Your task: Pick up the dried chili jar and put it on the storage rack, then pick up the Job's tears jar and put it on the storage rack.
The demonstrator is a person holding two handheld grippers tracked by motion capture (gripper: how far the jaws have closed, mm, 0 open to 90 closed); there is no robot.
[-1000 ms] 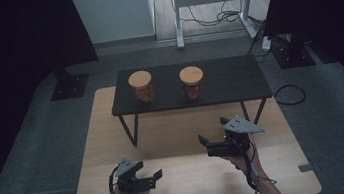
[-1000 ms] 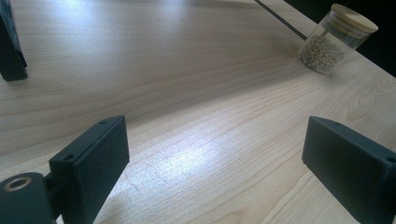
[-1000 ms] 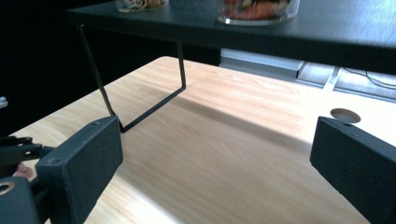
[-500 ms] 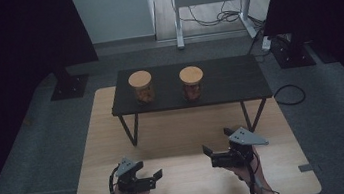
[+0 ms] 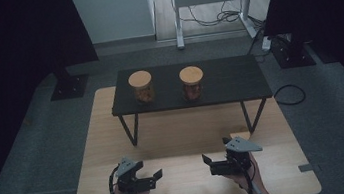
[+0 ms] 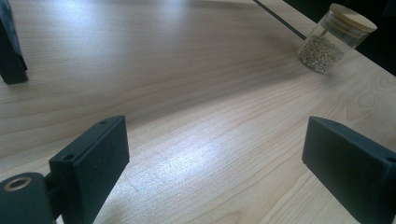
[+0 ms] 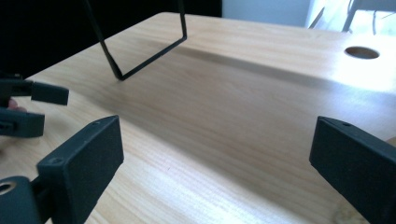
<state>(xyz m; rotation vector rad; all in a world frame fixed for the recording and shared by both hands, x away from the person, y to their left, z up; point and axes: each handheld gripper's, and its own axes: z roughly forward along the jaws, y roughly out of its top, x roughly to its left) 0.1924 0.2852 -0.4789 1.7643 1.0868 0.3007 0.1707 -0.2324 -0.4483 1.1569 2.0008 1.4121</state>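
Observation:
Two glass jars with wooden lids stand on a low black table: the left jar and the right jar, both with brownish contents. My left gripper and right gripper hover low over the wooden board, jaws pointing at each other. Both are open with nothing between them; the right gripper's jaws have just been closing slightly. In the left gripper view a third jar with pale grains sits on the wood. The right gripper view looks across bare board at the left gripper.
The black table's thin metal legs stand on the board, one seen up close. A round hole is cut in the board. Dark stands and cables lie on the grey carpet around it.
My right gripper has sunk and come back toward the board's front edge. The left gripper has stayed where it was.

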